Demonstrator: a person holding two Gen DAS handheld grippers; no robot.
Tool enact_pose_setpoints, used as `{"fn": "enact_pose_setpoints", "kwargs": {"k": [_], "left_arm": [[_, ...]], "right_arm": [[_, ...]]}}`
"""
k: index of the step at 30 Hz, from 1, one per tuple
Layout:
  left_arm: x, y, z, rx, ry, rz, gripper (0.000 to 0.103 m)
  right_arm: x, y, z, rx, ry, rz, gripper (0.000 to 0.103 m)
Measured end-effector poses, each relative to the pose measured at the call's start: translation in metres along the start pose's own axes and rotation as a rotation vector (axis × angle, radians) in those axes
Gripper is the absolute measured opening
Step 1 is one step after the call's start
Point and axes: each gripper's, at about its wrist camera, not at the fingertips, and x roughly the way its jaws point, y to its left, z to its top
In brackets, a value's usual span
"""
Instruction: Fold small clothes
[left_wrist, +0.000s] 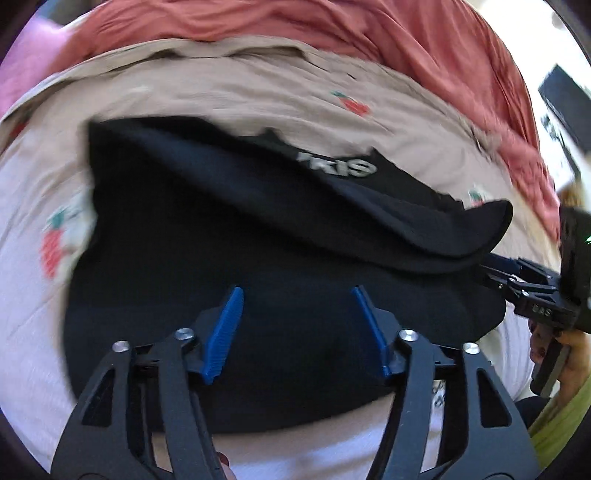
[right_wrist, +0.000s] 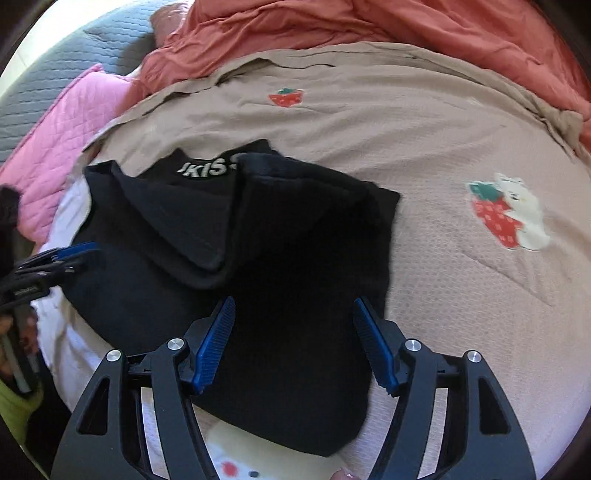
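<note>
The black garment (right_wrist: 236, 258) is lying half-folded on the strawberry-print bedspread (right_wrist: 424, 155), flaps overlapping loosely. The left gripper (left_wrist: 295, 328) and right gripper (right_wrist: 293, 339) are both hovering over it with jaws apart, gripping nothing. The loose upper flap is likely risking springing open, or bunching if one pad snags it

The left tongs (left_wrist: 297, 332) point steeply downward, their blue pads (left_wrist: 226, 332) spread apart with nothing pressed between them. The right tongs (right_wrist: 295, 343) tilt down likewise, jaws parted. A hand (left_wrist: 561, 350) grips the right tongs' handle.
</note>
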Motion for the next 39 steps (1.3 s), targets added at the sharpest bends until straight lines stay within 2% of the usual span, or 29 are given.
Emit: {"fn": "enact_pose_setpoints", "kwargs": {"k": [4, 7, 12, 17, 22, 24, 29, 31, 37, 39], "left_arm": [[0.022, -0.033, 0.017, 0.037, 0.029, -0.057, 0.057], [0.038, -0.055, 0.026, 0.047, 0.045, -0.063, 0.06], [0.048, -0.076, 0.055, 0.004, 0.028, -0.133, 0.061], [0.041, -0.084, 0.085, -0.03, -0.013, -0.139, 0.062], [0.023, -0.082, 0.095, -0.028, -0.054, -0.126, 0.065], [0.013, -0.069, 0.088, -0.038, -0.062, -0.119, 0.066], [-0.008, -0.026, 0.052, -0.085, -0.079, -0.065, 0.067], [-0.015, -0.006, 0.036, -0.119, -0.075, -0.044, 0.067], [-0.04, 0.039, -0.008, -0.189, -0.082, 0.032, 0.067], [-0.045, 0.053, -0.021, -0.22, -0.077, 0.052, 0.067]], "right_arm": [[-0.007, -0.019, 0.002, 0.117, -0.034, 0.07, 0.069], [-0.013, -0.033, 0.003, 0.192, -0.054, 0.075, 0.069], [-0.022, -0.05, 0.003, 0.238, -0.075, -0.028, 0.071], [-0.02, -0.058, 0.002, 0.266, -0.074, -0.047, 0.071], [-0.012, -0.048, 0.002, 0.19, -0.075, -0.135, 0.073], [-0.004, -0.046, 0.002, 0.17, -0.077, -0.181, 0.074], [0.01, -0.043, 0.01, 0.169, -0.101, -0.181, 0.079], [0.011, -0.046, 0.015, 0.18, -0.127, -0.214, 0.079], [0.006, -0.081, 0.016, 0.353, -0.175, -0.26, 0.089], [0.004, -0.089, 0.013, 0.384, -0.171, -0.355, 0.091]]}}
